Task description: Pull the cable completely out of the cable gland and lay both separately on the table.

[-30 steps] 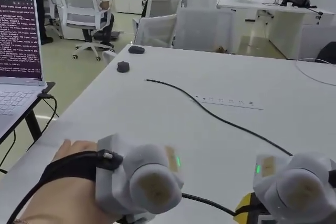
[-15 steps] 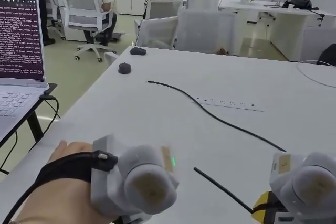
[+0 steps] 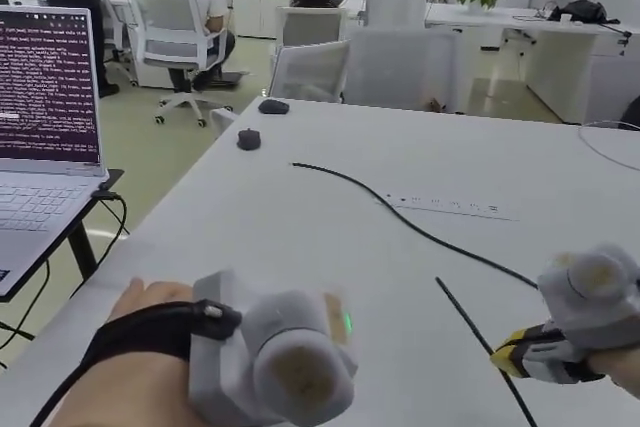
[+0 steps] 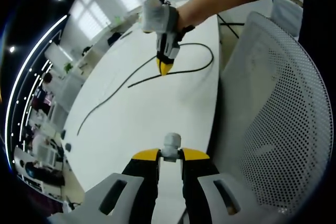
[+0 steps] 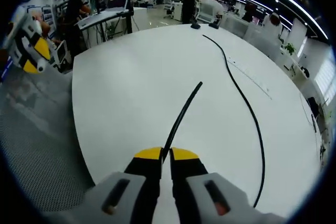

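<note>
The cable gland [image 4: 171, 147] sits pinched between the 2 fingers of the left gripper [image 4: 170, 156], which are closed on it near the edge of the tabletop [image 4: 157, 103]. The cable [image 5: 184, 111] is clear of the gland. The right gripper [image 5: 165, 156] clamps it between nearly closed fingers, and its free end reaches ahead of them over the tabletop. A laptop [image 3: 40, 137] stands off to the left of the left fingers.

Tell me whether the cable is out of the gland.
Out. The cable ends bare, pinched by the right gripper; the gland sits alone in the left gripper.
</note>
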`<action>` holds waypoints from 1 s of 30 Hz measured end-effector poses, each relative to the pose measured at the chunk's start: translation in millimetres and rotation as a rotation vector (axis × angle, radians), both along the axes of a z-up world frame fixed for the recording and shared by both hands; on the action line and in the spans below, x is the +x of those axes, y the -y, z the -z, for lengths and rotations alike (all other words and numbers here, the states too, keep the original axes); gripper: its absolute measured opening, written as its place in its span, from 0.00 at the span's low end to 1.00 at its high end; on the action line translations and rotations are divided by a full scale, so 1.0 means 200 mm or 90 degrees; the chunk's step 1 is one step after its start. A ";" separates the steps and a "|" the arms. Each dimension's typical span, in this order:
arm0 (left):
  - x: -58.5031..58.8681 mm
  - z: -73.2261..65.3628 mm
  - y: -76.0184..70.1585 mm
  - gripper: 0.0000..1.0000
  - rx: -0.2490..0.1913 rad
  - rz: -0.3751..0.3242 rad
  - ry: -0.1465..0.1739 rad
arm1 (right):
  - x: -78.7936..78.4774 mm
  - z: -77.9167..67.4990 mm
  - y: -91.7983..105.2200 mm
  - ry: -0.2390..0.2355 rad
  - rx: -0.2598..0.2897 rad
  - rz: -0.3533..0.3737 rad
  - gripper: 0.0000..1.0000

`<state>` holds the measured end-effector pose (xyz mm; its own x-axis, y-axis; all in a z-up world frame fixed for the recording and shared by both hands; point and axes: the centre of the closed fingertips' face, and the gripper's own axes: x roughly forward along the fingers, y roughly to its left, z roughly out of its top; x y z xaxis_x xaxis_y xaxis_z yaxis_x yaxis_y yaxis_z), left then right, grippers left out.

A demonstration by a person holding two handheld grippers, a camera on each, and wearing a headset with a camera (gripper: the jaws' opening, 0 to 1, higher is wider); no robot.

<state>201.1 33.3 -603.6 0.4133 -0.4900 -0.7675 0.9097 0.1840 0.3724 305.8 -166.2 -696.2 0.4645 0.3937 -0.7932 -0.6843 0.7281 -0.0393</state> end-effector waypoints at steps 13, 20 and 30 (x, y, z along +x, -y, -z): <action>0.05 -0.03 0.06 0.16 -0.061 0.010 -0.042 | -0.12 -0.13 0.14 0.027 -0.016 0.080 0.26; 0.14 0.00 0.11 0.16 -0.077 0.035 -0.056 | -0.32 -0.27 0.10 0.049 0.011 0.066 0.24; 0.17 0.44 0.10 0.16 -0.007 0.078 -0.185 | -0.47 -0.48 0.04 0.079 0.138 0.109 0.22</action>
